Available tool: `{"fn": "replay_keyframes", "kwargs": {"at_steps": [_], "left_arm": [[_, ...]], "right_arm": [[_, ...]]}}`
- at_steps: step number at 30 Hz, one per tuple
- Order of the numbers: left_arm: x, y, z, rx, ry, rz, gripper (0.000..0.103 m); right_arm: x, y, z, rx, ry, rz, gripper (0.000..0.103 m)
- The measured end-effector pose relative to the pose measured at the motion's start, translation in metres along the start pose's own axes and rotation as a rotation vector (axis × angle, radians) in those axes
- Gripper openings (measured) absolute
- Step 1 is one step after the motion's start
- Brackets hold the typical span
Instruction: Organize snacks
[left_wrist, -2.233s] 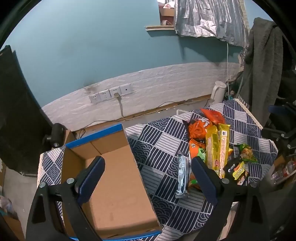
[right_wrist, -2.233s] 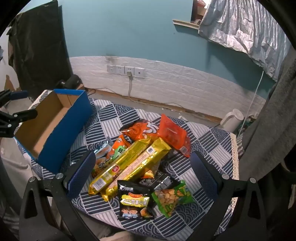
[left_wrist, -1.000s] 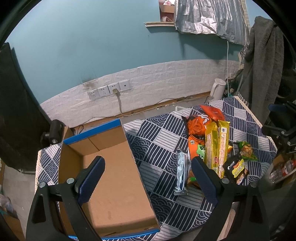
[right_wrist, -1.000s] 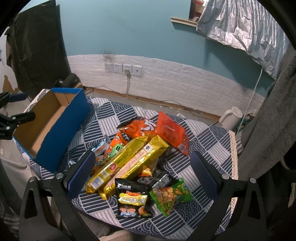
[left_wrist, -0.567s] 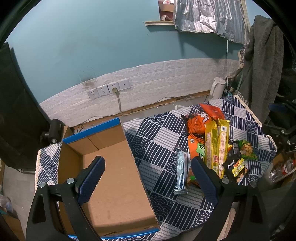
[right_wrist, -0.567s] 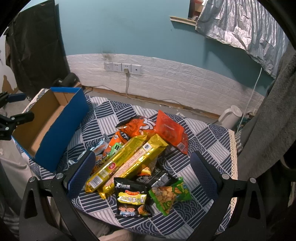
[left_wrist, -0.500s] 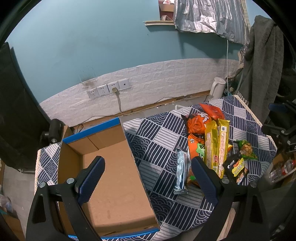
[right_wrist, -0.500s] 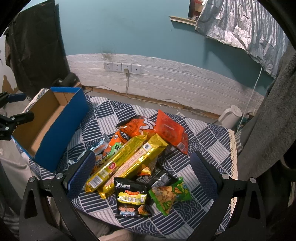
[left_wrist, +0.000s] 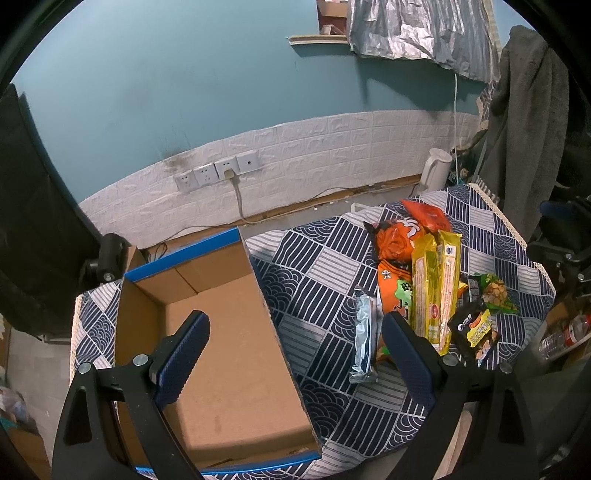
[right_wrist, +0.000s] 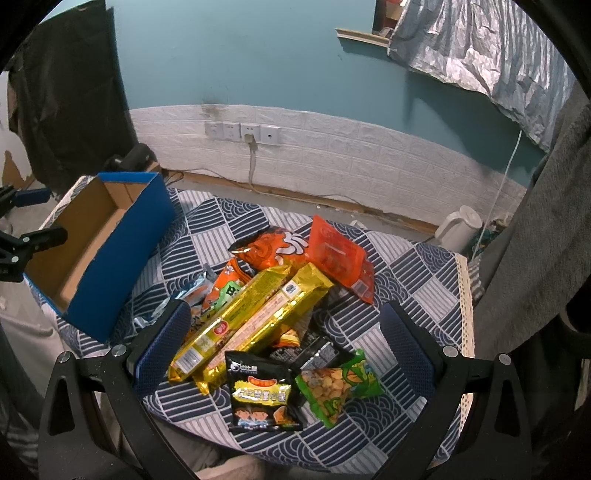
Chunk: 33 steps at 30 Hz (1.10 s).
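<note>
The left gripper hovers with fingers spread wide over the cardboard box, empty-handed. The right gripper is likewise spread apart above the snack pile (two gold packets on top), holding nothing. From the right wrist view, the box sits at ten o'clock on the patterned tablecloth, well apart from the snacks.

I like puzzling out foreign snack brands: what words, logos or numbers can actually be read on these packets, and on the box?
None can be quoted with confidence.
Two long gold foil packets: small print and a red round logo, blurred.
Black square packet: yellow banner of characters, too small.
Orange puffy bag: large white characters, partly hidden.
Green peanut packet: illegible.
Blue cardboard box: no lettering visible.
</note>
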<state>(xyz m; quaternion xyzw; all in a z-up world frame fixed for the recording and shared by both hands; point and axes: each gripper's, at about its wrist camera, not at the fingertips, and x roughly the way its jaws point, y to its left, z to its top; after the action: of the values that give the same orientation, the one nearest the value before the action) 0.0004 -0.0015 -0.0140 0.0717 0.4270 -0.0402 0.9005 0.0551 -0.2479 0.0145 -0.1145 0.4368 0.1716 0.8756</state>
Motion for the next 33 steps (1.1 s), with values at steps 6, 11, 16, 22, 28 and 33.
{"fn": "replay_keyframes", "kwargs": {"at_steps": [6, 11, 16, 22, 28, 33], "left_arm": [[0.001, 0.002, 0.003, -0.004, 0.003, 0.008, 0.096], [0.005, 0.004, 0.003, -0.012, 0.015, 0.01, 0.096], [0.006, 0.004, 0.003, -0.014, 0.017, 0.005, 0.096], [0.015, -0.004, 0.003, 0.006, 0.037, 0.012, 0.096], [0.03, -0.011, 0.008, 0.0, 0.084, -0.012, 0.096], [0.043, -0.021, 0.013, 0.01, 0.104, -0.014, 0.096]], "right_arm": [[0.001, 0.0, 0.0, -0.002, 0.005, -0.012, 0.1], [0.002, -0.001, 0.0, 0.004, 0.013, -0.015, 0.1], [0.002, -0.003, 0.0, 0.008, 0.014, -0.019, 0.1], [0.007, -0.015, -0.002, 0.038, 0.032, -0.05, 0.1], [0.015, -0.039, -0.008, 0.101, 0.069, -0.107, 0.1], [0.029, -0.062, -0.018, 0.176, 0.123, -0.131, 0.1]]}}
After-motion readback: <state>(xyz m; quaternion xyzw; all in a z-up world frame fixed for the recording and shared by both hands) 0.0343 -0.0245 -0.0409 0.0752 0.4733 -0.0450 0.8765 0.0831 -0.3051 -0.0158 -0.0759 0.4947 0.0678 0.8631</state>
